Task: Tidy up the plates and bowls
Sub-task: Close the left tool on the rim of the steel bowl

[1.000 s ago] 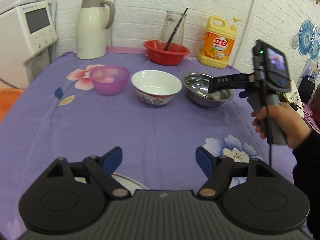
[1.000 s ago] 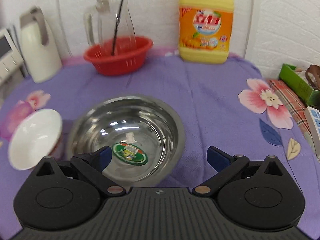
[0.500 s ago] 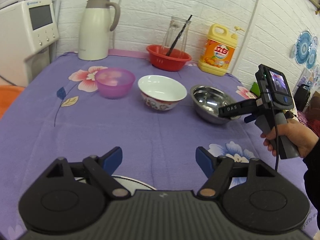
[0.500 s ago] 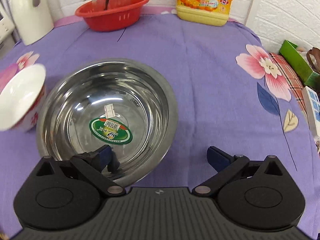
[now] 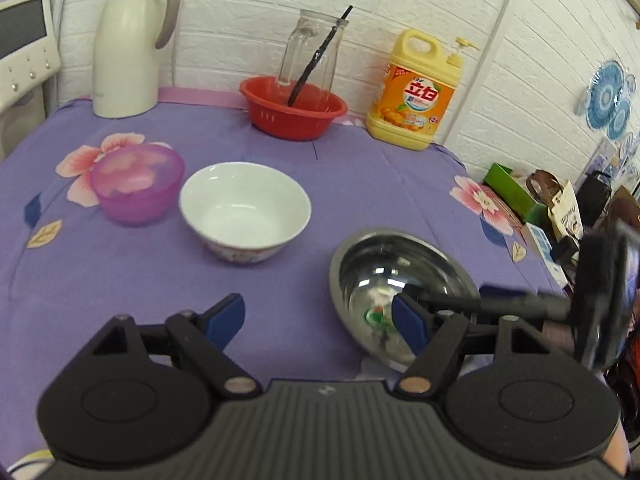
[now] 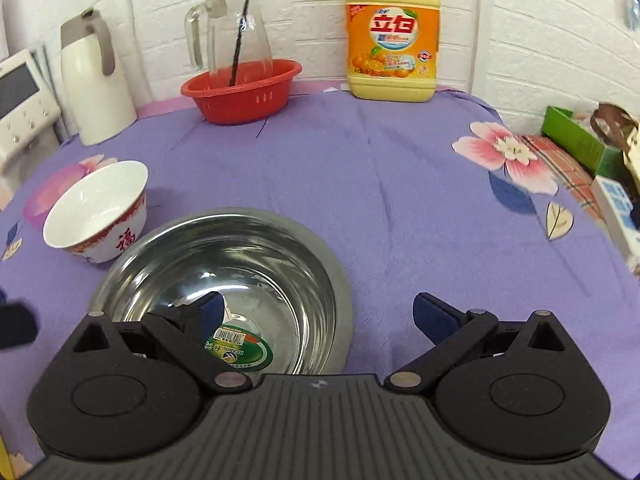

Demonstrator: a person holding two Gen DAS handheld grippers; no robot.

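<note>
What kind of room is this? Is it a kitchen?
Probably a home kitchen or dining corner. There's a table with a flowery cloth, a big bottle of dish soap, a thermos jug by the brick wall, and bowls set out.

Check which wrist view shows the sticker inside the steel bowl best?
Right wrist. The sticker lies near and sharp at the bottom of the steel bowl, green ring and barcode visible, one edge behind the right gripper. In the left wrist view it is a small blurred green patch, partly hidden by that camera's own gripper.
</note>
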